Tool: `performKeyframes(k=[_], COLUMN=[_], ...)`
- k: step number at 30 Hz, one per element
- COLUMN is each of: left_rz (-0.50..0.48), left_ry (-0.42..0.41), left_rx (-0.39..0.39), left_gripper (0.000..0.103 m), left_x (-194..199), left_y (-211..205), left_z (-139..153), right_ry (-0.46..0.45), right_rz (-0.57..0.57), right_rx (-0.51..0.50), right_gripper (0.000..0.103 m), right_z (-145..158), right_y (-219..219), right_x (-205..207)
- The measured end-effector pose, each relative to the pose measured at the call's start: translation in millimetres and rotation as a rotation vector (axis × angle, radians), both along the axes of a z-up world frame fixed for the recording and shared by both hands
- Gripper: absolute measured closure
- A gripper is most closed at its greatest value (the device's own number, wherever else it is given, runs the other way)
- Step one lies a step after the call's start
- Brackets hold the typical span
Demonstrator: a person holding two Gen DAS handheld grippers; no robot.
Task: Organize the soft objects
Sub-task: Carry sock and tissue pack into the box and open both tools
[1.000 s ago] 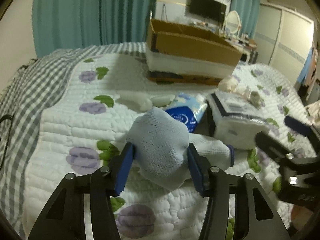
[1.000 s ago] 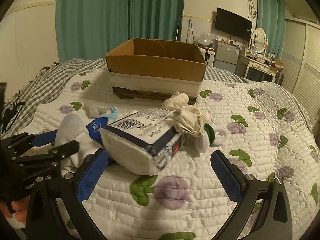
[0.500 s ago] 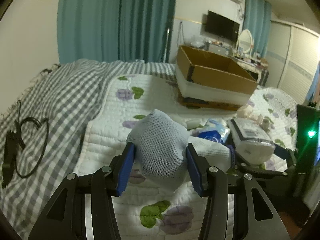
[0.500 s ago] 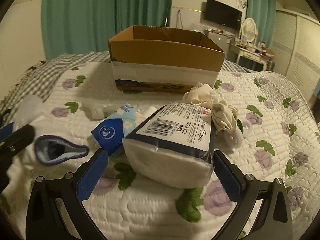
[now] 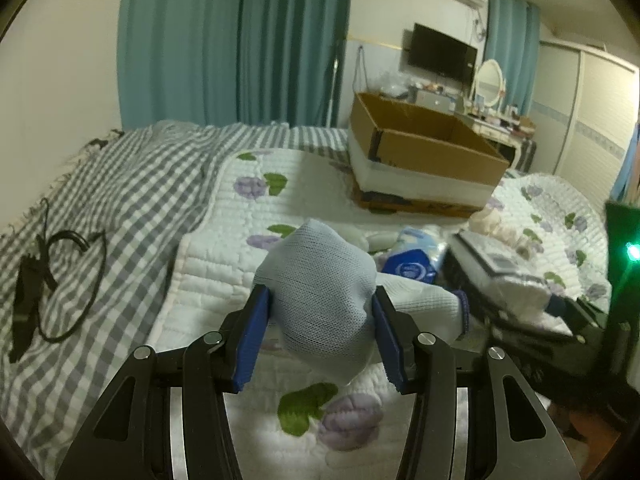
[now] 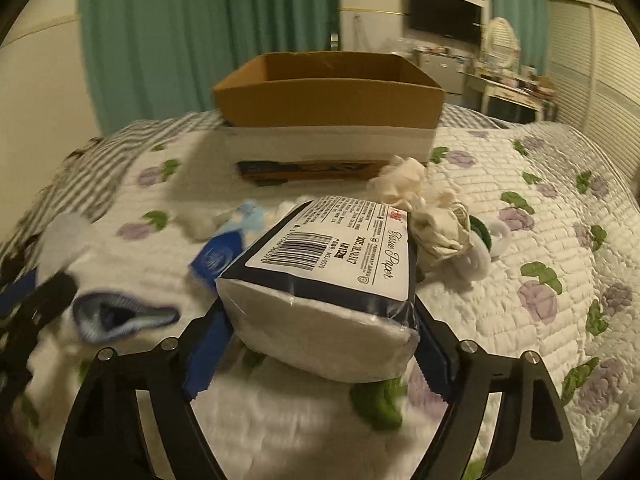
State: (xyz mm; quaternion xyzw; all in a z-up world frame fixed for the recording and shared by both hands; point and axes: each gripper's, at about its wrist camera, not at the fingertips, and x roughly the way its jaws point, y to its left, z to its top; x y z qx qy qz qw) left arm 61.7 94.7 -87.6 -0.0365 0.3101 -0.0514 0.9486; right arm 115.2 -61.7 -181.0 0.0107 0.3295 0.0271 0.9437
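Note:
My left gripper (image 5: 320, 336) is shut on a pale blue knitted sock (image 5: 320, 280) and holds it above the quilt; the sock's open cuff (image 6: 124, 316) shows in the right wrist view. My right gripper (image 6: 320, 356) has closed its blue pads on a white tissue paper pack (image 6: 332, 280), which also shows in the left wrist view (image 5: 516, 280). An open cardboard box (image 6: 328, 120) stands at the far side of the bed and also shows in the left wrist view (image 5: 424, 152).
A blue tissue packet (image 6: 218, 258), cream crumpled cloths (image 6: 424, 208) and a green and white roll (image 6: 482, 240) lie on the flowered quilt (image 6: 540, 240). A black cable (image 5: 52, 280) lies on the grey checked blanket at left.
My right gripper has moved forward and closed its pads onto the tissue paper pack. My left gripper has lifted the sock and swung its view leftward.

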Motion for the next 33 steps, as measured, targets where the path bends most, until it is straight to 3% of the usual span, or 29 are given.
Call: performKeyframes(k=[7,12,17,21,26,30,33], left_rz=[0.028,0.029,-0.003,-0.039,-0.062,-0.082,-0.087], left_ry=[-0.071,-0.127,-0.181,-0.212,-0.207,-0.182,-0.16], left_rx=[0.024,0.056,0.067,0.084,0.13,0.15,0.183], left_gripper=[0.053,0.053,0.053,0.053,0.053,0.053,0.053], left_x=[-24,-32,-22,5,73,136,182], left_y=[3,1,-14,-37,-71,-97,-115], left_z=[33,66,105,129,144,140,122], right_ry=[-0.051,-0.205,-0.335,-0.392,-0.433,-0.408,-0.367], right_rz=[0.163,0.252,0.256,0.267,0.265,0.272,0.263], right_rx=[0.061,0.067,0.046,0.029,-0.026,0.006,0.011], right_gripper=[0.022,0.022,0.022,0.022,0.022,0.022,0.022], right_z=[42,102,147,182,208,210,195], right_y=[10,10,-12,-34,-51,-64,-70], right_x=[-49,-80,-84,-60,-6,58,111])
